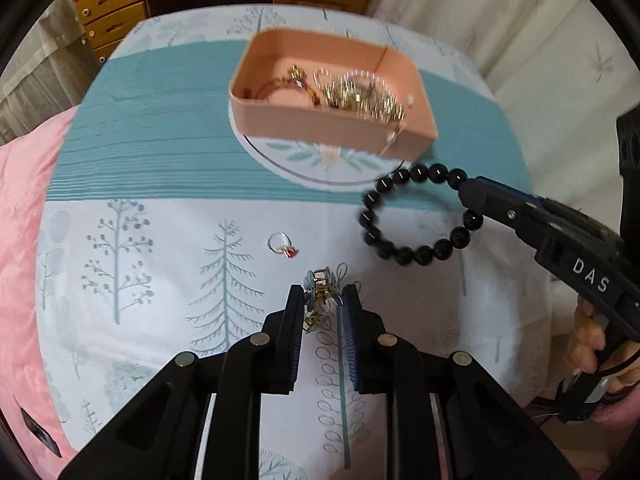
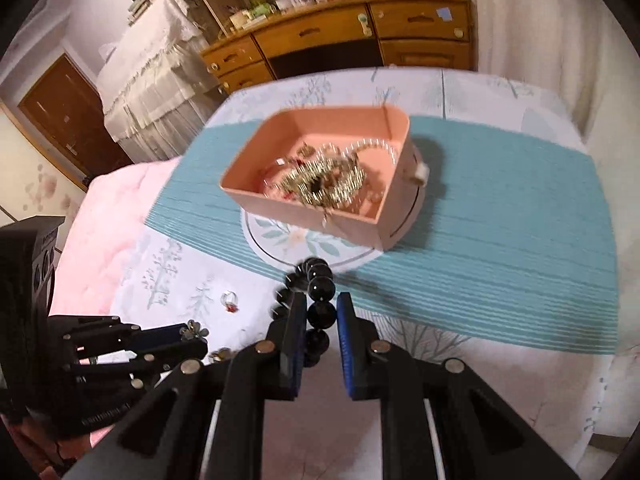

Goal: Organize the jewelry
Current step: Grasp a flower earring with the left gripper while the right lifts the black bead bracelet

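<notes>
I have the black bead bracelet [image 1: 418, 216] pinched in my right gripper [image 2: 322, 312]; the jaws are narrowed onto a single bead, and the loop hangs free at about 5 o'clock of the pink box [image 1: 332, 92]. It looks like round, glossy beads on a cord, so I judge it floppy and a little slippery, moderately heavy for jewelry. Squeezing one bead across its middle seems the right hold. The box sits on a floral plate [image 1: 320, 160] and already holds a heap of gold chains [image 2: 324, 180].

My left gripper [image 1: 322, 300] is low over the tree-print cloth [image 1: 160, 280], jaws part open around a small gold clip-like piece [image 1: 320, 284], seemingly touching but not yet clamped. It looks light, stiff and easy to flick away. A ring with a red stone [image 1: 282, 245] lies loose at 10 o'clock of that gripper.
</notes>
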`<state>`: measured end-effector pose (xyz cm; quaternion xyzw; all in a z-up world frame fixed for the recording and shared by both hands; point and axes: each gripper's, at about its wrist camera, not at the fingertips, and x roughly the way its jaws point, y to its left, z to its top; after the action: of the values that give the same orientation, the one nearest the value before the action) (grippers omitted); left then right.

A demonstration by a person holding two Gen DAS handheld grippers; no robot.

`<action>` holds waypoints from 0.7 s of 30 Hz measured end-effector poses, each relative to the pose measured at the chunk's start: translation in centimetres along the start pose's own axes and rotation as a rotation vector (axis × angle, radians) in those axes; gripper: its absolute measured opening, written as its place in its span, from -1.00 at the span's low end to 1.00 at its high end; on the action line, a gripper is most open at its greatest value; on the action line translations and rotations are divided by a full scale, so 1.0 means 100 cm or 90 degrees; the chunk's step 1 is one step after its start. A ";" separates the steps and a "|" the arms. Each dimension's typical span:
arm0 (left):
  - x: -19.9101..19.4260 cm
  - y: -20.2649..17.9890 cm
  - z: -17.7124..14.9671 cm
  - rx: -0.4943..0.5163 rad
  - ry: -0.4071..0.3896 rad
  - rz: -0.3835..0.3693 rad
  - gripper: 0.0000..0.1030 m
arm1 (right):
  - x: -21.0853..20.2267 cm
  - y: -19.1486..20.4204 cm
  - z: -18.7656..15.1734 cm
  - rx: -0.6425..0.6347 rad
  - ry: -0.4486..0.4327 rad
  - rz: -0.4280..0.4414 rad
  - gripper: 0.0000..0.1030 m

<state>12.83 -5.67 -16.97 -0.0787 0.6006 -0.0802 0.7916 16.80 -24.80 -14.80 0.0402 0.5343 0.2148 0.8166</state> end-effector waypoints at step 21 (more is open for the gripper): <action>-0.082 0.000 0.106 0.078 -0.074 -0.049 -0.67 | -0.079 0.043 0.089 -0.058 -0.179 -0.039 -0.71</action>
<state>20.85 -3.56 -6.50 -0.0575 0.5442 -0.1424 0.8248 20.77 -22.58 -2.97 0.0163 0.4053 0.2062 0.8905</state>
